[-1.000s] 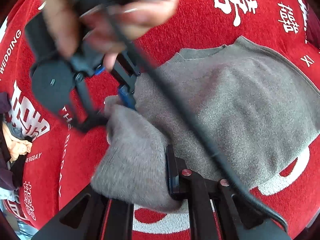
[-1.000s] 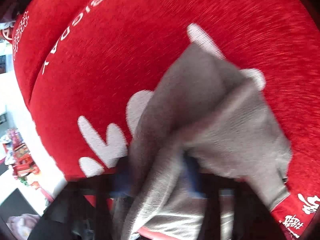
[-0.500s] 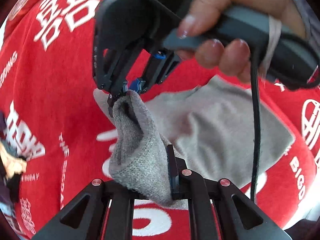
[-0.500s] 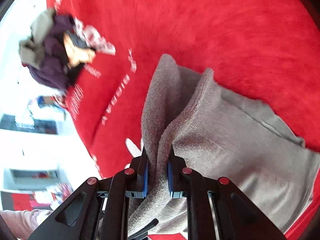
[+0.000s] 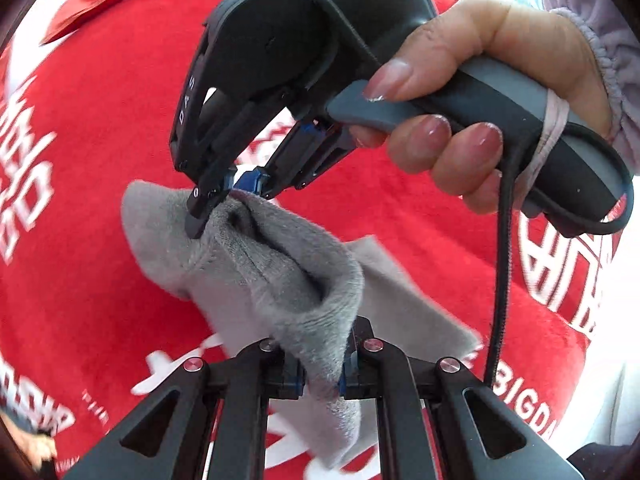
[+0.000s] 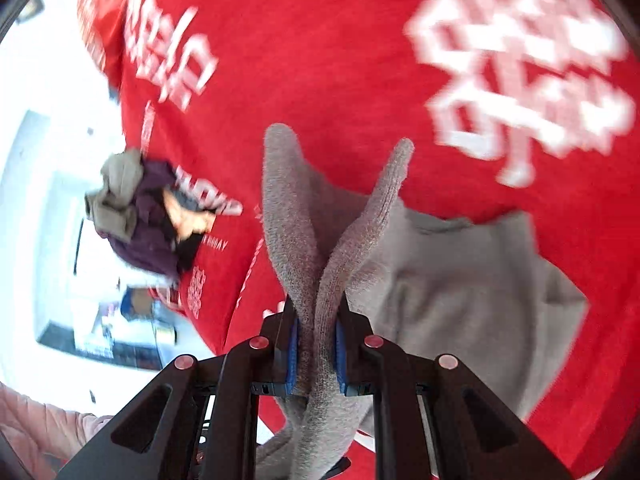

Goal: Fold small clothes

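Observation:
A small grey knitted sweater [image 5: 280,264] is lifted off the red printed cloth [image 5: 100,120]. My left gripper [image 5: 320,372] is shut on a bunched fold of it at the bottom of the left wrist view. Above it in that view, my right gripper [image 5: 230,196] pinches another edge of the same sweater, with a hand [image 5: 472,100] around its handle. In the right wrist view the right gripper [image 6: 316,352] is shut on two layers of the grey sweater [image 6: 460,292], whose body hangs down to the right over the red cloth [image 6: 320,60].
A pile of brown, purple and orange clothes [image 6: 148,216] lies near the left edge of the red cloth. Beyond that edge is a white floor with a dark mat [image 6: 100,344]. A pink sleeve [image 6: 36,424] shows at the lower left.
Both grippers have risen with the sweater, which hangs between them instead of lying flat. The right gripper has swung round and the clothes pile has come into its view.

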The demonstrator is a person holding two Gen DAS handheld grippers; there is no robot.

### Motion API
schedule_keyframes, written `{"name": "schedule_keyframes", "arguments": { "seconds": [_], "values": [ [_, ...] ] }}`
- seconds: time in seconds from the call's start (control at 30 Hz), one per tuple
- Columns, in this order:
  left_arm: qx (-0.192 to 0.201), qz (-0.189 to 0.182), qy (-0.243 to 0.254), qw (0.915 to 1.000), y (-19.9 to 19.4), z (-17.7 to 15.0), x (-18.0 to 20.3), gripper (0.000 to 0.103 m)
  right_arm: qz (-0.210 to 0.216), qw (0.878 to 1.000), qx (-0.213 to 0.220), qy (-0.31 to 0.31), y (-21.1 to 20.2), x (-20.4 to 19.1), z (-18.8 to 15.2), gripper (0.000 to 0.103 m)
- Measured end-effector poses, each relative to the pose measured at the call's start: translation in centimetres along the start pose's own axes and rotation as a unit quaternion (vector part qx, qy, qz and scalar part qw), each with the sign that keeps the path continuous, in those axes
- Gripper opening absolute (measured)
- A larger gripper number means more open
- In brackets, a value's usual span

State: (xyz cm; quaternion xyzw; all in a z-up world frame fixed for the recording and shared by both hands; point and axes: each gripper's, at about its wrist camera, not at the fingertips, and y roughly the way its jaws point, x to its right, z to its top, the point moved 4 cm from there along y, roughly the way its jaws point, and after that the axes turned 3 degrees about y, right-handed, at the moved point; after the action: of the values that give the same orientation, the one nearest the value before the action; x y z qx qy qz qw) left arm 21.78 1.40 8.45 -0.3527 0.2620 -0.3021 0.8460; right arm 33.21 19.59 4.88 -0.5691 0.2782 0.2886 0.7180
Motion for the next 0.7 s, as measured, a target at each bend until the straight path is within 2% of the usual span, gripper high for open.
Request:
{"name": "schedule_keyframes", "arguments": {
  "seconds": [0.17, 0.37, 0.53, 0.67, 0.7],
  "values": [
    [-0.033, -0.039, 0.051, 0.9974, 4.5, -0.2, 5.4, 0.011, -0.021, 0.997, 0.027, 0.073, -2.9, 8.5, -2.2, 0.016],
    [-0.085, -0.067, 0.074, 0.9914, 8.5, -2.7, 9.5, 0.012, -0.063, 0.986, 0.018, 0.153, -1.7, 18.0, -5.6, 0.016],
    [-0.094, -0.065, 0.073, 0.9908, 8.5, -3.3, 10.1, 0.012, -0.061, 0.980, 0.030, 0.188, -1.3, 20.8, -6.7, 0.018],
    [-0.103, -0.073, 0.063, 0.9901, 8.0, -3.4, 9.9, 0.012, -0.086, 0.978, 0.022, 0.186, -2.1, 20.9, -6.5, 0.028],
    [-0.106, -0.076, 0.054, 0.9900, 7.8, -3.5, 9.5, 0.015, -0.095, 0.978, 0.019, 0.185, -2.3, 20.7, -6.4, 0.031]
  ]
}}
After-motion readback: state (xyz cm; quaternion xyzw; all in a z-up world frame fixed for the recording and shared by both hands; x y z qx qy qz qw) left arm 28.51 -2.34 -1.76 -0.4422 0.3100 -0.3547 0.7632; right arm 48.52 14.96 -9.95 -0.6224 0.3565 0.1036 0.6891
